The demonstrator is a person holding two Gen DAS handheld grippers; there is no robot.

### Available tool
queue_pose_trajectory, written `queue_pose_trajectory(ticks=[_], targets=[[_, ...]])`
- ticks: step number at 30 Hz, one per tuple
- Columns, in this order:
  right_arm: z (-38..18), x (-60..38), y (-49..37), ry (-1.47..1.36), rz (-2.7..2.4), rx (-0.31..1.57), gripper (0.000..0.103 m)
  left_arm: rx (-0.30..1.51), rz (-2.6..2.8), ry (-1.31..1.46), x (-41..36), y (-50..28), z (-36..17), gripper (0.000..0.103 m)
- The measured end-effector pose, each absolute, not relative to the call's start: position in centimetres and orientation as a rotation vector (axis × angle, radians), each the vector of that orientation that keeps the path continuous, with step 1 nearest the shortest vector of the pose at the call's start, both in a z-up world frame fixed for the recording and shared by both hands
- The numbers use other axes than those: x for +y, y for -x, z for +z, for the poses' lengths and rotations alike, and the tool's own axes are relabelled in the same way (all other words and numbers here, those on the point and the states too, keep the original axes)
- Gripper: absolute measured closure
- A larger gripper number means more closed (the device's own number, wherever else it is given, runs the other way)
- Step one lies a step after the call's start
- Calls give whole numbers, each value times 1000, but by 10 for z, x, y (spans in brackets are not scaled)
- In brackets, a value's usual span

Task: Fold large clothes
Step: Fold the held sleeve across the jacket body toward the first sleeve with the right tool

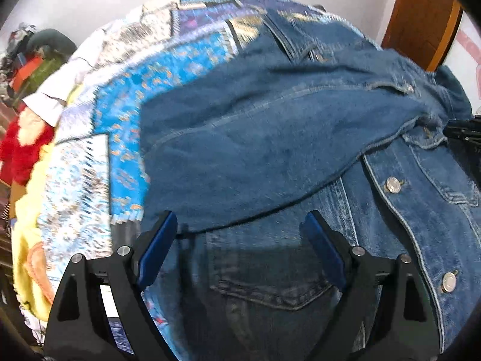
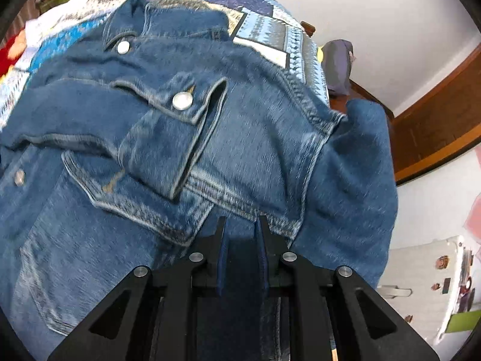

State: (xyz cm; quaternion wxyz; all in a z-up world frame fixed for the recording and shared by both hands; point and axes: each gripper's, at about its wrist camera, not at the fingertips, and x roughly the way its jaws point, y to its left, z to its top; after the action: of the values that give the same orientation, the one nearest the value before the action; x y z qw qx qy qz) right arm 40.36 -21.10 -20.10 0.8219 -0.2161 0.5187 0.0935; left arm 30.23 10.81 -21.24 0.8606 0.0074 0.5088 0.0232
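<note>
left wrist view: my left gripper [image 1: 240, 225] hovers wide open, empty, above the denim jacket [image 1: 270, 138] on the bed [image 1: 126, 90]. right gripper [image 2: 242, 228] fingers nearly closed at the hem; cannot tell whether they pinch cloth. folded sleeve [image 1: 240, 165] lies crosswise just ahead of left fingers.

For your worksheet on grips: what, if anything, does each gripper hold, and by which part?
The left gripper stands open over the denim jacket, holding nothing. The right gripper is shut near the jacket's edge; whether it pinches cloth cannot be told.

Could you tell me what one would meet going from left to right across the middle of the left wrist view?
Red plush toy → patterned quilt → denim jacket → tip of the right gripper at the edge.
</note>
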Motion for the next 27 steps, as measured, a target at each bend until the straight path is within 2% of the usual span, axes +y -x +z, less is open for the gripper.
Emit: queue_pose_trajectory(ticks=[6,10,15,16,17,18,19,20,27], targets=[[-175,-206,-427,272,306,1078,90,1031,88,68,134,-304,-195,16],[-215,-191,-455,424,234,1116,90,1049,89,128,143,-310,-202,16],[-217,-181,-454,519,194,1027,89,1063,90,109,141,-313,-208,16],[-218,-176,-447,571,178,1004,87,1068,94,100,141,-315,-209,16],[-219,-173,-446,604,160,984,77,1069,97,99,140,-317,-210,16],[-220,-172,-446,646,122,947,59,1066,95,105,141,-319,-209,16],[-221,-174,-445,673,96,920,50,1063,93,111,141,-320,-209,16],[-220,-177,-446,670,85,905,45,1059,90,120,140,-321,-208,16],[-180,-211,-458,319,250,987,43,1049,85,97,136,-324,-204,16]])
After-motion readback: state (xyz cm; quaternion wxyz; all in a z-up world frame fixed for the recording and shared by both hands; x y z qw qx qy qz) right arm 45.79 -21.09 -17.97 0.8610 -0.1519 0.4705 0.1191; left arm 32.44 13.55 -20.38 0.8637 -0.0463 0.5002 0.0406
